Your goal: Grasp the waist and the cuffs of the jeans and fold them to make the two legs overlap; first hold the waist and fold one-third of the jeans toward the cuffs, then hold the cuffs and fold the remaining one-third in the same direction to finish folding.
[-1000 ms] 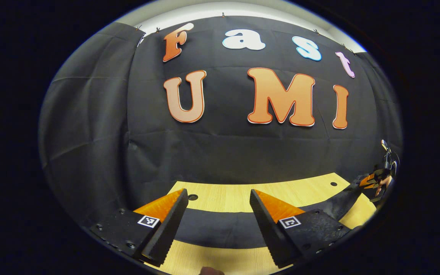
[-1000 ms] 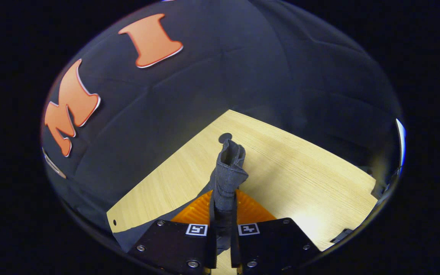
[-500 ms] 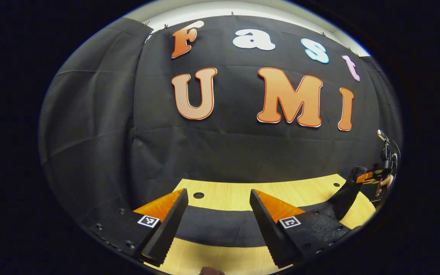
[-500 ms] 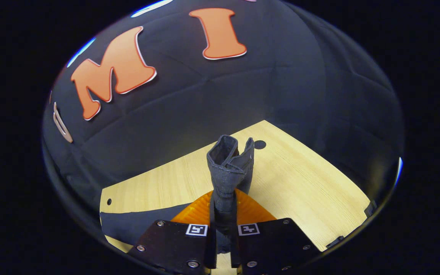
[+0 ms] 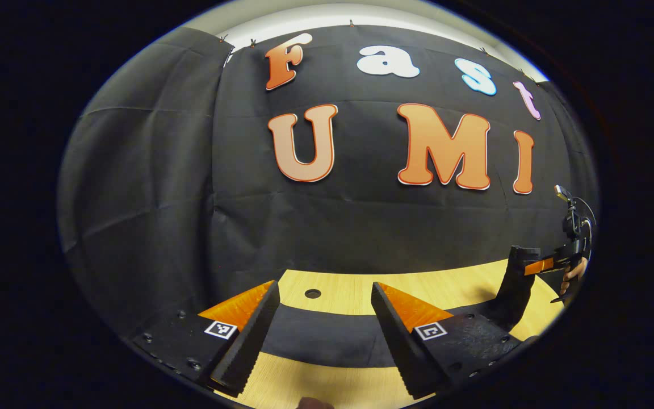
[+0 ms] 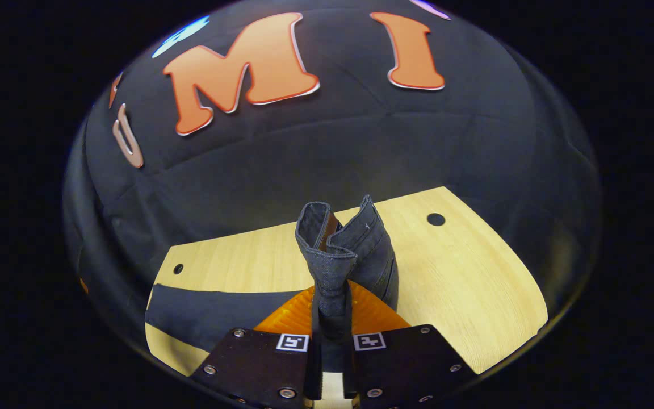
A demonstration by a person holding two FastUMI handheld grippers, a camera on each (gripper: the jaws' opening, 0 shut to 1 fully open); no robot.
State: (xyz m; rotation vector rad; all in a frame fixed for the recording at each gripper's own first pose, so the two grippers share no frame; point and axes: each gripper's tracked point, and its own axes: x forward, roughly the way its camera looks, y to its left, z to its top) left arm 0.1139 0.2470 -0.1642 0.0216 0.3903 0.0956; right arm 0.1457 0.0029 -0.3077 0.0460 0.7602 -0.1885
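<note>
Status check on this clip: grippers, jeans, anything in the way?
Right hand-held gripper shut on jeans, end lifted off table. Left hand-held gripper open above jeans. No obstruction seen.

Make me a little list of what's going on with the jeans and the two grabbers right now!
surface: wooden table
jeans: dark denim, one end lifted, the rest flat on the table
right gripper: shut on the jeans, a bunch of denim sticking up past its fingers
left gripper: open, fingers apart over the flat denim, holding nothing
hand: holding the right gripper, seen far off in the left gripper view
</note>
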